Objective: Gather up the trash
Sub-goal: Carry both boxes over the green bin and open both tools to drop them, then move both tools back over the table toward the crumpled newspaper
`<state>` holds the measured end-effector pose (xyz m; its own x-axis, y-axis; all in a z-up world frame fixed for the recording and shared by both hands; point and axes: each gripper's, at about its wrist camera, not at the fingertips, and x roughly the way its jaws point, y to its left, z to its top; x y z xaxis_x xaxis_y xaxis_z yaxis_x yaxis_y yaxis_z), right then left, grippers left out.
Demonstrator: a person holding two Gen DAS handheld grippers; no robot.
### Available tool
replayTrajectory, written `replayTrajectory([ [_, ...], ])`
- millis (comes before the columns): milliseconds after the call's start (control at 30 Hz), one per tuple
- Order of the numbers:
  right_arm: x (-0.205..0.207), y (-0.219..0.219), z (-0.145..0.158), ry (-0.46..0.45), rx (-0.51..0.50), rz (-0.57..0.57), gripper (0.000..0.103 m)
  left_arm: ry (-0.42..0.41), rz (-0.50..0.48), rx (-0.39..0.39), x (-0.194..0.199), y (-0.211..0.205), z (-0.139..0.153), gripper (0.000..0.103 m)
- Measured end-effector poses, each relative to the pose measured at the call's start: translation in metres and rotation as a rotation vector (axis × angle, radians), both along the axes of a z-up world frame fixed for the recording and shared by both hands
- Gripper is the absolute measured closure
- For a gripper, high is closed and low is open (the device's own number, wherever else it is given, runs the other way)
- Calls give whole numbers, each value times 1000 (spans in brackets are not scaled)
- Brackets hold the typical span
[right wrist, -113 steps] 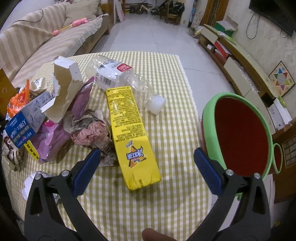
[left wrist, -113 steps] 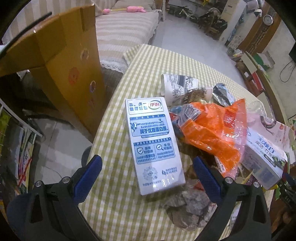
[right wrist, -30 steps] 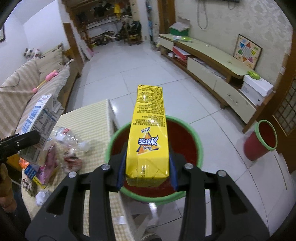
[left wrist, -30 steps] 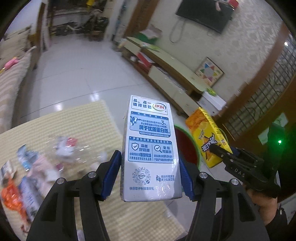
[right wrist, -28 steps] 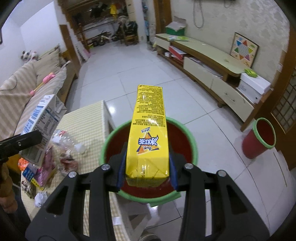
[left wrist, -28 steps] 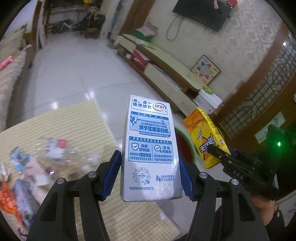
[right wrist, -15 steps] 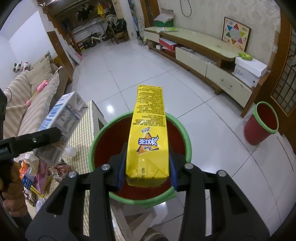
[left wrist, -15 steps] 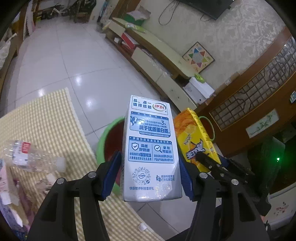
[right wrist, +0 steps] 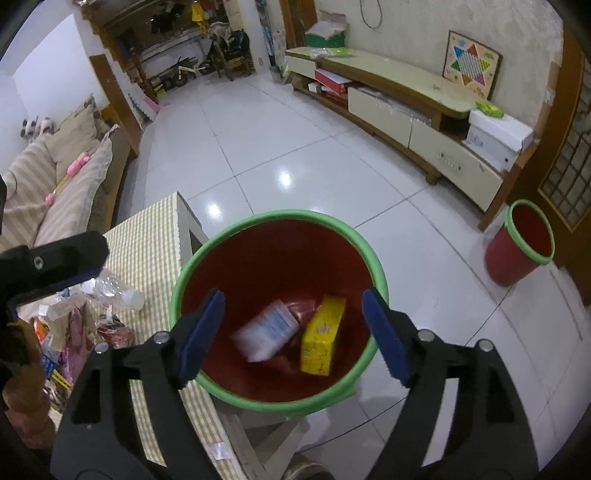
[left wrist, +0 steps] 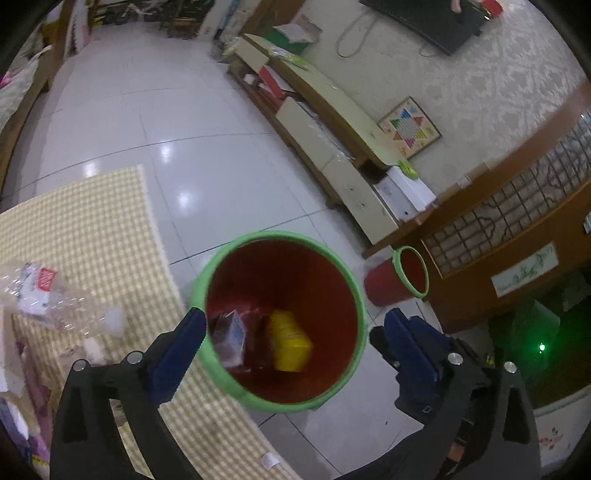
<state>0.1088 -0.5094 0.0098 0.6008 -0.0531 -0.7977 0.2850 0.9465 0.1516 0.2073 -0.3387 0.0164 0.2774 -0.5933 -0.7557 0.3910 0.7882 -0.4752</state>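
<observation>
I had both grippers over the red bin (right wrist: 280, 221) beside the table (left wrist: 92, 221); left gripper (left wrist: 291, 332) and right gripper (right wrist: 293, 332) were spreading, nothing between them — yellow carton (right wrist: 323, 339) and what looked like the blurred milk carton (right wrist: 267, 328) lay inside.

A home living room — sofa (right wrist: 55, 184), wall television (left wrist: 424, 18), TV cabinet (right wrist: 406, 99).

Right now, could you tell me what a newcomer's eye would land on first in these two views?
First, the red bin with the green rim, beside the checked table: a yellow box and a white carton lie in it. Above it, the left gripper and right gripper are opening, with nothing between their jaws. A clear plastic bottle waits on the table.
</observation>
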Motion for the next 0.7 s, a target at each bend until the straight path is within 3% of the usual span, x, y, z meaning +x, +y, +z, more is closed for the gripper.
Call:
replayTrajectory([
  [233, 1, 13, 3, -9, -17, 15, 12, -39, 63, 45, -1, 41, 16, 8],
  [467, -1, 39, 16, -55, -6, 57, 7, -70, 81, 180, -17, 78, 25, 8],
  [700, -2, 73, 26, -80, -40, 116, 5, -158, 147, 308, -46, 136, 41, 8],
])
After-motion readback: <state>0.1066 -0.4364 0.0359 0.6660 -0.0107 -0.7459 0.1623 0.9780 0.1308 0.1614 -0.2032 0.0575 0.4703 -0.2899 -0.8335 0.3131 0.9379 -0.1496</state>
